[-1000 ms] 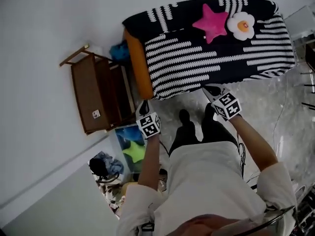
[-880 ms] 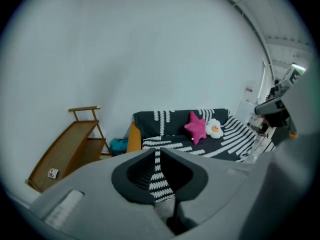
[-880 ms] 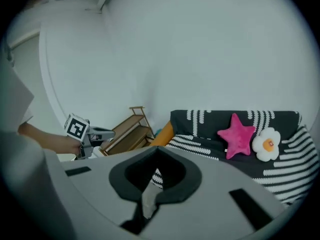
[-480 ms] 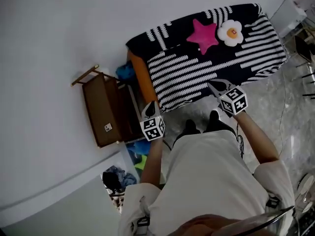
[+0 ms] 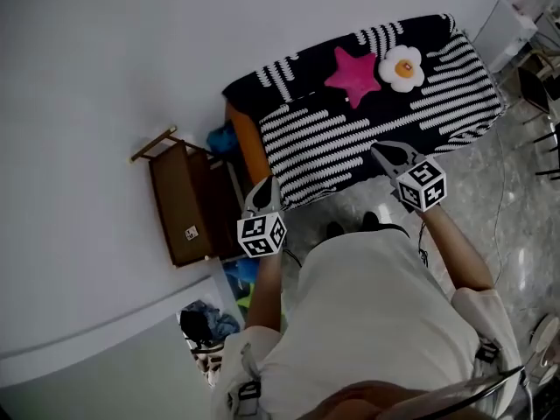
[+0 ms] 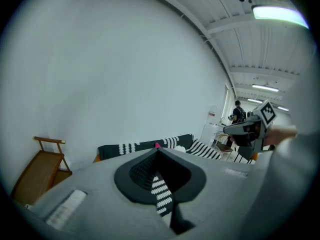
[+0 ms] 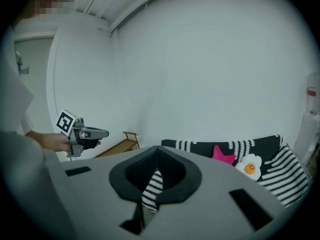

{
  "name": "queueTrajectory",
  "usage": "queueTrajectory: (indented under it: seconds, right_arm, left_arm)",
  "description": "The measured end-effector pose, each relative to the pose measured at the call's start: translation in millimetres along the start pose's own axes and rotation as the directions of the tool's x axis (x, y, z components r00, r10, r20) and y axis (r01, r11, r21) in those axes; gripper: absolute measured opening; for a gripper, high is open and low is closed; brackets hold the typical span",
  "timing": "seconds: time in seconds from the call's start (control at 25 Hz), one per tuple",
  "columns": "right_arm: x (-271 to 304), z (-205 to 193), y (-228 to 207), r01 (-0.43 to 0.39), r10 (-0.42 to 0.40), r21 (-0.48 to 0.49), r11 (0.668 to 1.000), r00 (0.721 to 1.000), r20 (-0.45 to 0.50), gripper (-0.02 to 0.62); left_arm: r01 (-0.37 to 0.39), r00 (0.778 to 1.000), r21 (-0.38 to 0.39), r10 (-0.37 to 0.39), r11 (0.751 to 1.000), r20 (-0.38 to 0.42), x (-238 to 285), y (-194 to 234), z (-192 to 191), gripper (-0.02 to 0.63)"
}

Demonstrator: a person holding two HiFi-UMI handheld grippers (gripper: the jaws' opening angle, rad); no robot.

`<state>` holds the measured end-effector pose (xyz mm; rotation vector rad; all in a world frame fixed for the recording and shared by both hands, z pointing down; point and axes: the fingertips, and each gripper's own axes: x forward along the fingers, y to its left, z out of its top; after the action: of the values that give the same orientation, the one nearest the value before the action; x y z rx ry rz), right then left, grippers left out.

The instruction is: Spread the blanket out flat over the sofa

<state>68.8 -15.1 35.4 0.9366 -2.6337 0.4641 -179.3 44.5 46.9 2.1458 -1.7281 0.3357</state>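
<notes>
Wooden rack: far left against the wall, apart from the sofa. Not part of the job.
Left gripper: at the near left corner of the sofa. Its jaws have just closed, and its own view shows a strip of striped cloth pinched between them.
Sofa: only the orange left arm shows bare; the rest lies under the cloth.
Blanket: black with white stripes, draped over the sofa's back and seat, with its near edge hanging down the front. Both grippers hold it along that near edge.
Cushions: a pink star and a white flower sit side by side on the blanket towards the far right, by the backrest.
Right gripper: at the near edge, right of the middle. The jaws are clamped together on a fold of the same striped cloth, as its own view shows.
Step in hand: by my reading, the near edge has been gripped at two points and held up off the sofa front — the spreading pull is not yet made.
Next move: draw both hands towards the near side and apart, kept level with each other, so the cloth goes taut without skewing. Then lower the edge evenly down the front. Pull gently — a hard tug could drag the cushions or strip the cloth off the backrest.
</notes>
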Motion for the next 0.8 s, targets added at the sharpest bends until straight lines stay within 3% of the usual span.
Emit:
queueTrajectory:
  seconds: [0.2,0.44,0.8]
  right_arm:
    - [-22.4,23.5,-15.4,-0.031,0.031,-0.009,0.999,0.999,0.035,0.002]
    - [-38.0,54.7,-36.6,-0.018,0.028,-0.147,0.989,0.997,0.066,0.002]
    - [-39.0,61.5,-42.2,-0.035,0.051,-0.174,0.984,0.995,0.087,0.002]
  left_arm:
    - [0.052,0.998,-0.011,-0.052,0.999,0.046,-2.1,-34.7,30.8,0.018]
    - [0.028,0.996,-0.018,-0.026,0.999,0.083,0.6,-51.3,53.9,0.018]
    - [-0.001,0.995,-0.007,0.002,1.0,0.101,6.8,-44.7,60.8,0.018]
